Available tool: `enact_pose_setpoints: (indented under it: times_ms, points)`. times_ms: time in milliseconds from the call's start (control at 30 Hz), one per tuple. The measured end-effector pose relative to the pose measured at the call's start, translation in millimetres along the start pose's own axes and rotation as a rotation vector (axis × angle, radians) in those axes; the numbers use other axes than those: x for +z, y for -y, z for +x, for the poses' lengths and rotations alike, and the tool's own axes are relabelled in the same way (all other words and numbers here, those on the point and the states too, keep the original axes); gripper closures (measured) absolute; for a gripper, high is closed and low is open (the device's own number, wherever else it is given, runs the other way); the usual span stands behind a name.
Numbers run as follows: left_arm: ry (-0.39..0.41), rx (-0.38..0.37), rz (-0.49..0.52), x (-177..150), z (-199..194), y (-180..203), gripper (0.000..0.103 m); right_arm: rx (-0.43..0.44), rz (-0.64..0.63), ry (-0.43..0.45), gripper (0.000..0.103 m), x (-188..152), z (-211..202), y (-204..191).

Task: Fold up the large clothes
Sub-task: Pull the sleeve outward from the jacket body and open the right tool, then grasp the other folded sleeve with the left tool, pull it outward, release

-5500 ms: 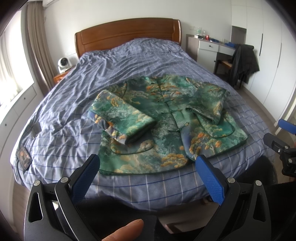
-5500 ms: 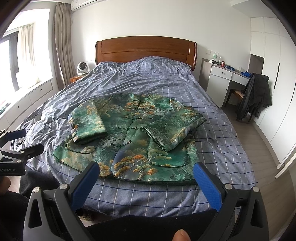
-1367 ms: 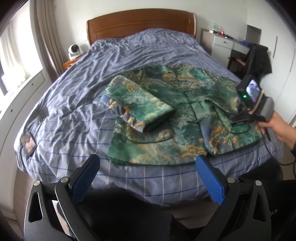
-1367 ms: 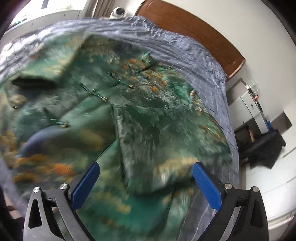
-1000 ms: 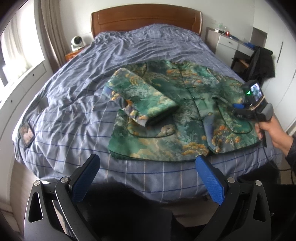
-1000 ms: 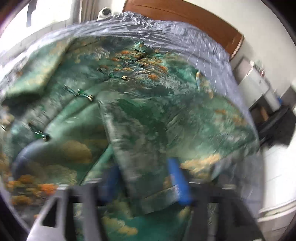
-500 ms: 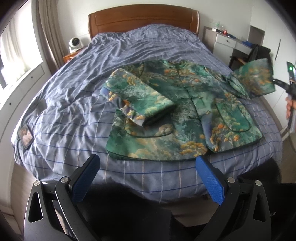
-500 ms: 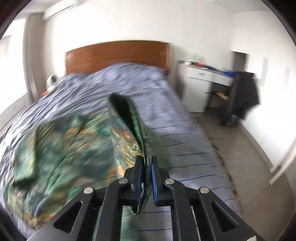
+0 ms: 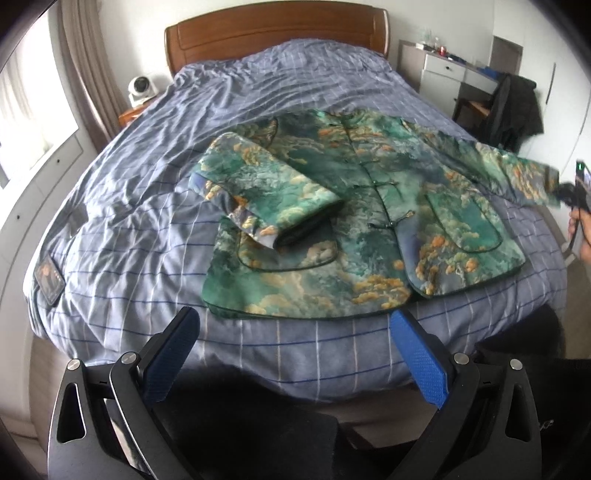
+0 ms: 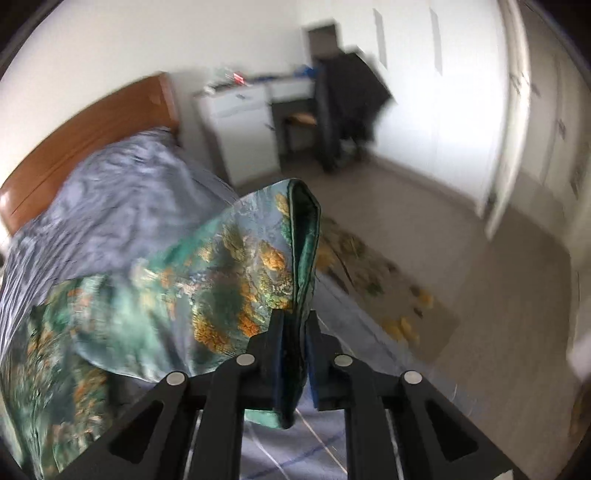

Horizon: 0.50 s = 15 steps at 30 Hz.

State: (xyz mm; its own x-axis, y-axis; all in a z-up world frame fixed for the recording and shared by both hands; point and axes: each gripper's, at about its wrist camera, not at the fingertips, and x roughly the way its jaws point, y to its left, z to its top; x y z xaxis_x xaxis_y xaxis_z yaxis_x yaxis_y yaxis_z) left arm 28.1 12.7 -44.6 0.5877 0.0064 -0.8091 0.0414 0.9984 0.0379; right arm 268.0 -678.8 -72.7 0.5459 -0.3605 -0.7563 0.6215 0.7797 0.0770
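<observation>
Green jacket (image 9: 362, 221) on bed (image 9: 147, 206), one sleeve (image 9: 517, 173) seemingly outstretched.

Bed (image 9: 147, 192): wooden headboard (image 9: 273, 33) at 12 o'clock, covered by a creased blue checked duvet (image 9: 295, 354). Lying directly on the duvet, centre to 3 o'clock: a green patterned jacket (image 9: 332, 229), front up. Its near-side sleeve (image 9: 269, 188) is folded across the body; the other sleeve (image 9: 517, 173) extends off toward 3 o'clock, raised clear of the duvet.

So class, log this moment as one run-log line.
right gripper: shut on jacket sleeve cuff, lifted off bed | left gripper: open, empty | other sleeve: folded
</observation>
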Motion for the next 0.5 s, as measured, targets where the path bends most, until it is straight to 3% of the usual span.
enact_pose_setpoints:
  times_ms: [167, 267, 367, 500]
  points:
    - [0.004, 0.03, 0.037, 4.6, 11.2, 1.5, 0.0, -0.095, 0.066, -0.066, 0.072, -49.7, 22.9, 26.7]
    - [0.017, 0.044, 0.083, 7.5, 19.6, 3.5, 0.0, -0.135, 0.043, -0.079, 0.072, -71.6, 13.6, 36.1]
    - [0.006, 0.012, 0.111, 13.0, 29.6, 2.8, 0.0, -0.104, -0.021, -0.036, 0.07, -92.1, -19.4, 19.7]
    - [0.024, 0.003, 0.157, 19.3, 37.2, 4.1, 0.001, -0.043, -0.135, 0.04, 0.058, -125.7, -69.4, -14.5]
